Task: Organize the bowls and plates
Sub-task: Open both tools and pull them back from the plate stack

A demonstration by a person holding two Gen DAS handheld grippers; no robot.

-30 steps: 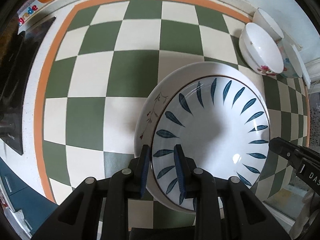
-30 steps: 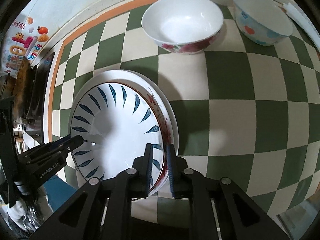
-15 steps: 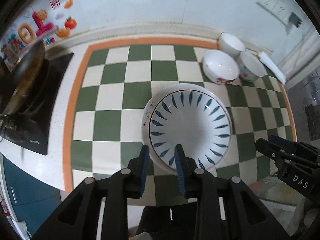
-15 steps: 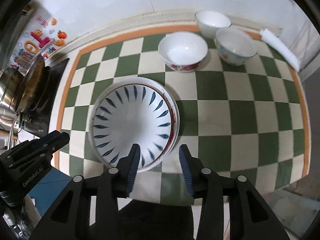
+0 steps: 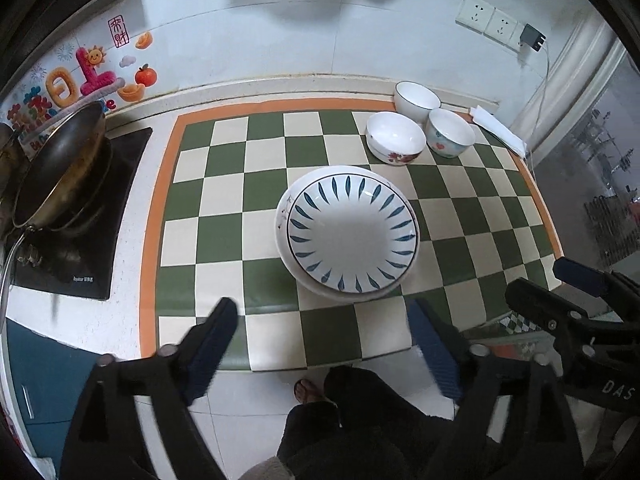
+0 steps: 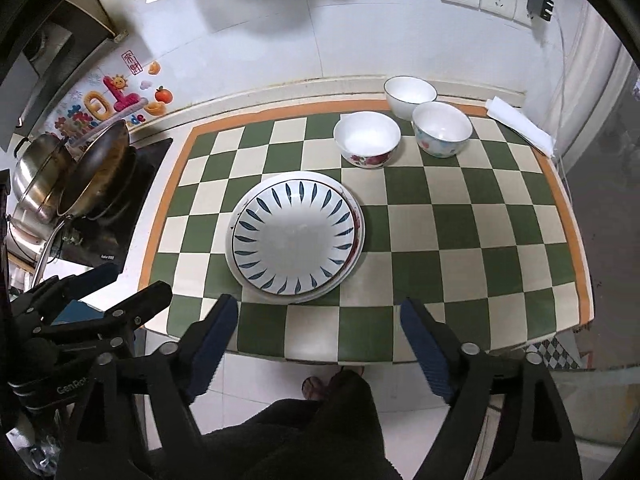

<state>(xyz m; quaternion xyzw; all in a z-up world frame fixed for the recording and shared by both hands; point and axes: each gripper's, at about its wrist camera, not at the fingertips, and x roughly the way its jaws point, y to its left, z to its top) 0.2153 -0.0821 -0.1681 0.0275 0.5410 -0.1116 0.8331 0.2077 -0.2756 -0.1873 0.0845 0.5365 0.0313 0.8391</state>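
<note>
Checkered green-and-cream mat (image 5: 224,240) carries the blue-leaf plate (image 5: 352,236), nested on a white plate (image 5: 285,200) at mat centre. Behind it: three bowls (image 5: 396,138); a wok (image 5: 60,168) sits left of the mat. Left gripper (image 5: 324,328) and right gripper (image 6: 320,326), clamped on the plate rim a second ago, now hang above it, jaws opening, nothing between them.

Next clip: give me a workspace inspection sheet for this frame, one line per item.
Surface: green-and-cream checkered mat with orange border on a white counter.
Job's things: blue-leaf plate stacked on a white plate, mid-mat; three bowls clustered at the far right.
Clutter: folded white cloth at the mat's far right corner.
Grippers: left claw and right claw both opening, nothing between the jaws, above the near edge.
Cables: charger plugged in, cord hanging down.
Surroundings: wok on a black cooktop, steel pot, wall stickers.
</note>
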